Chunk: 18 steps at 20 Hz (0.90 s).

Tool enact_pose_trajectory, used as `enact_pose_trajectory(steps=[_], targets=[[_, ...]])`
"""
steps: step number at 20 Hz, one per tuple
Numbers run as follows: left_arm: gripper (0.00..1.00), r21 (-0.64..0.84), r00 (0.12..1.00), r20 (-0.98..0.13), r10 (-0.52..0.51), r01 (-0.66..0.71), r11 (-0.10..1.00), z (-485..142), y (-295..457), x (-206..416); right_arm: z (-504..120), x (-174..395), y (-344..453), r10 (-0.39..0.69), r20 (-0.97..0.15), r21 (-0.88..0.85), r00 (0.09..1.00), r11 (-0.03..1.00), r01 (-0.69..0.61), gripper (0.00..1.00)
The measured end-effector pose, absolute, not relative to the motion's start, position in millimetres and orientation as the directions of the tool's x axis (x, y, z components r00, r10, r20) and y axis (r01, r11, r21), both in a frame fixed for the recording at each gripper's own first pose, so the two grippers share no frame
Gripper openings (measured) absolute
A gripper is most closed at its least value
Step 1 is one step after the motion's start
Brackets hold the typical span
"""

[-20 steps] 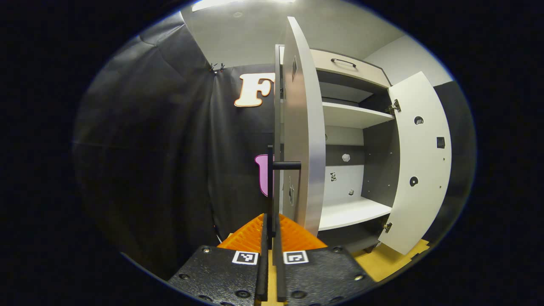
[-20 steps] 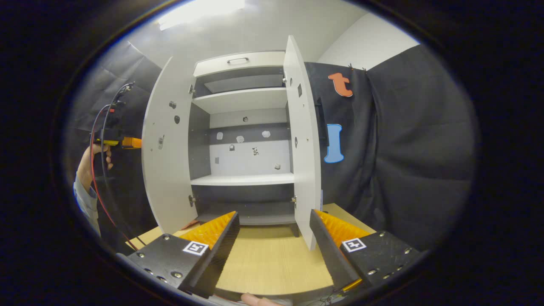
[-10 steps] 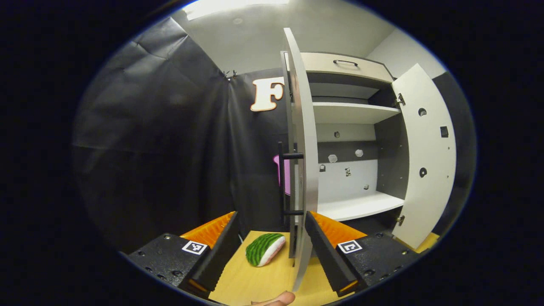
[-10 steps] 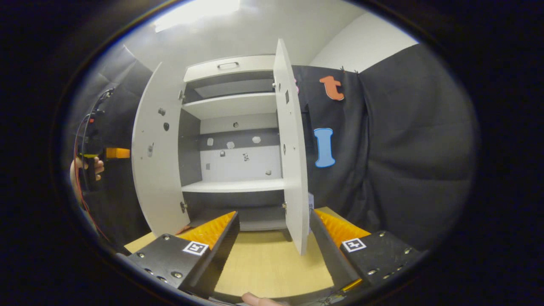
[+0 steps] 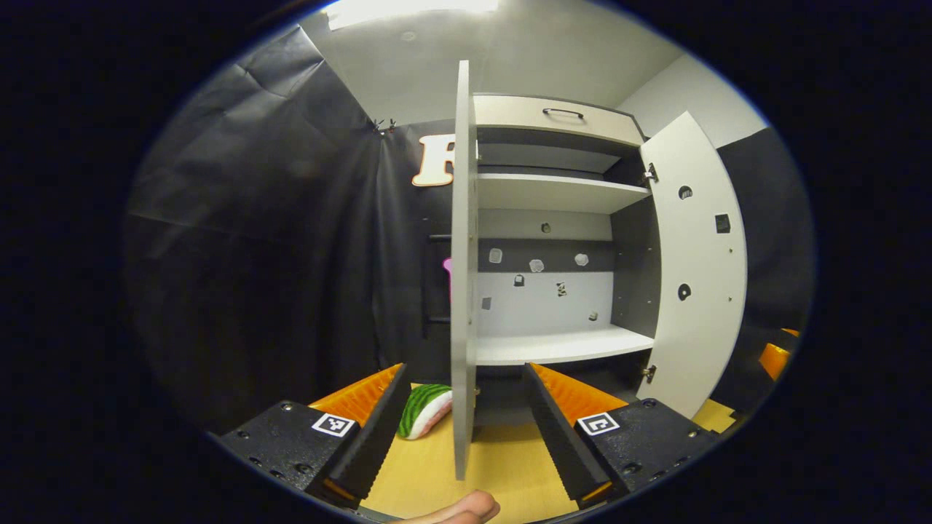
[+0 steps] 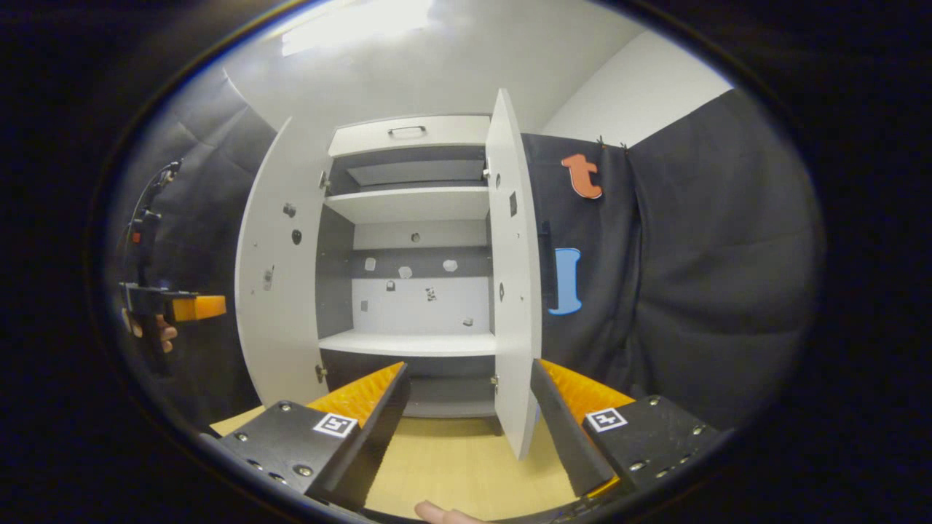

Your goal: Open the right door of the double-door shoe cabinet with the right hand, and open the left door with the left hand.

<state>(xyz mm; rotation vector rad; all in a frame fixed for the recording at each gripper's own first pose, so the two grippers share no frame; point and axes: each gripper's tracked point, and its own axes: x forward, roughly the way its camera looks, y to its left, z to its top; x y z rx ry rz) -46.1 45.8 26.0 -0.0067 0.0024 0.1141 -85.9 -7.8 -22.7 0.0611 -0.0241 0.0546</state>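
The white shoe cabinet (image 5: 561, 193) stands with both doors swung wide. In the left gripper view the left door (image 5: 463, 240) faces me edge-on, its dark handle (image 5: 429, 276) behind it, and the right door (image 5: 695, 269) hangs open at the right. My left gripper (image 5: 466, 429) is open, its fingers on either side of the door's lower edge and apart from it. In the right gripper view the left door (image 6: 280, 269) and right door (image 6: 513, 276) frame bare shelves. My right gripper (image 6: 470, 429) is open and holds nothing. The left gripper (image 6: 182, 307) shows far left, held by a hand (image 6: 149, 335).
A green striped watermelon-slice toy (image 5: 426, 410) lies on the wooden table (image 5: 510, 466) left of the cabinet foot. A drawer with a dark handle (image 5: 561, 113) tops the cabinet. Black cloth walls close in on both sides. The other gripper's orange finger (image 5: 775, 356) shows at far right.
My left gripper let go of the left door's handle, opened and drew back; the left door swung further open. The right gripper stayed open and shifted only slightly.
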Motion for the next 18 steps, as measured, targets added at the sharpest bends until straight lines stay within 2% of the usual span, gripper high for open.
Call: enact_pose_trajectory(steps=[1,2,3,4,6,7,8,10,11,14,18], targets=[[0.95,-0.019,0.995,-0.004,0.098,-0.098,0.995,21.5,37.9,-47.8,-22.6,-86.2,-5.2,0.06,0.027,0.062,0.998,0.996,-0.061,0.98],[0.95,-0.024,0.996,-0.006,0.084,-0.084,0.996,18.3,31.0,-51.4,-22.1,-85.9,-3.3,0.063,0.028,0.066,0.998,0.996,-0.064,0.94],[0.95,-0.029,0.997,-0.013,0.071,-0.072,0.997,14.3,23.5,-53.6,-21.2,-86.4,-0.9,0.067,0.028,0.067,0.997,0.995,-0.069,0.98],[0.95,-0.032,0.998,-0.015,0.061,-0.062,0.998,11.2,15.9,-56.5,-21.2,-85.1,1.9,0.072,0.027,0.066,0.997,0.995,-0.073,0.94],[0.95,-0.025,0.999,-0.016,0.041,-0.041,0.999,5.1,-0.1,-60.8,-22.0,-82.5,7.0,0.08,0.024,0.066,0.997,0.995,-0.081,0.94],[0.95,-0.024,0.999,-0.019,0.035,-0.035,0.999,1.0,-6.5,-63.6,-22.5,-81.4,9.5,0.084,0.02,0.066,0.996,0.994,-0.085,0.98],[0.95,-0.021,0.999,-0.013,0.03,-0.03,0.999,-0.4,-13.2,-65.9,-22.9,-79.7,10.7,0.085,0.018,0.069,0.996,0.994,-0.086,0.94],[0.95,-0.004,0.999,-0.002,0.032,-0.032,0.999,-4.8,-23.6,-69.3,-25.0,-76.3,13.0,0.089,0.013,0.068,0.996,0.994,-0.09,0.94],[0.95,0.001,0.999,0.0,0.035,-0.035,0.999,-8.2,-28.2,-71.8,-28.3,-74.7,12.3,0.088,0.008,0.064,0.996,0.994,-0.088,0.98],[0.95,0.012,1.0,-0.004,0.007,-0.007,1.0,-13.2,-49.2,-72.8,-39.9,-74.1,4.8,0.066,-0.017,0.038,0.998,0.997,-0.065,1.0],[0.97,-0.005,1.0,-0.004,0.006,-0.006,1.0,-17.8,-57.7,-73.1,-49.2,-83.9,-5.8,0.063,-0.028,0.054,0.998,0.997,-0.062,0.98]])
